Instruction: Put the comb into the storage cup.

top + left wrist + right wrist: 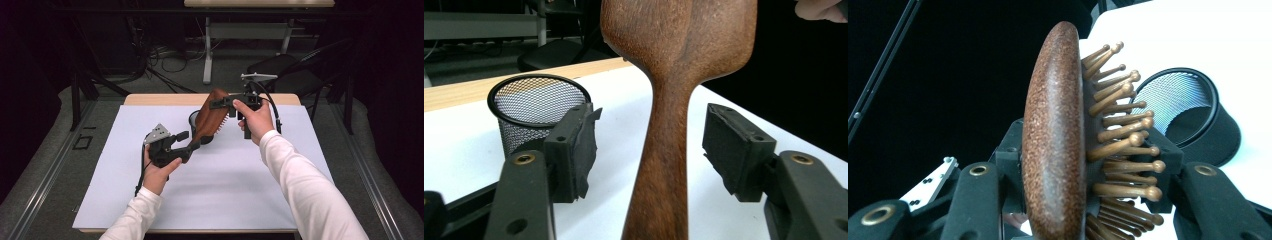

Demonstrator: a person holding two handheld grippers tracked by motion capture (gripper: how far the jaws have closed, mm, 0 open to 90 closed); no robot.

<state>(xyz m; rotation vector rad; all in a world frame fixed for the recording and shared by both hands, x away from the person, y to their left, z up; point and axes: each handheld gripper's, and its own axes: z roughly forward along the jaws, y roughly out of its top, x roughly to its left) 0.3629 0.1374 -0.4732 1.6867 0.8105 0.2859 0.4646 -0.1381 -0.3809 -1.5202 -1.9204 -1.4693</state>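
Note:
A brown wooden hairbrush (211, 117) with wooden pins is held up over the white table top. My right gripper (226, 103) is shut on the brush's head (1053, 140), one pad on its smooth back and one among the pins. My left gripper (189, 141) is open around the brush's handle (664, 150). There is a gap between the handle and each pad (574, 145). A black mesh cup (194, 119) stands upright on the table just behind the brush. It also shows in the left gripper view as the cup (536, 107) and in the right gripper view as the cup (1183, 112).
A white sheet (225, 190) covers the wooden table, whose far edge (165, 99) shows bare wood. Beyond the table are a dark chair (285, 67), another table's legs (207, 55) and cables on the floor.

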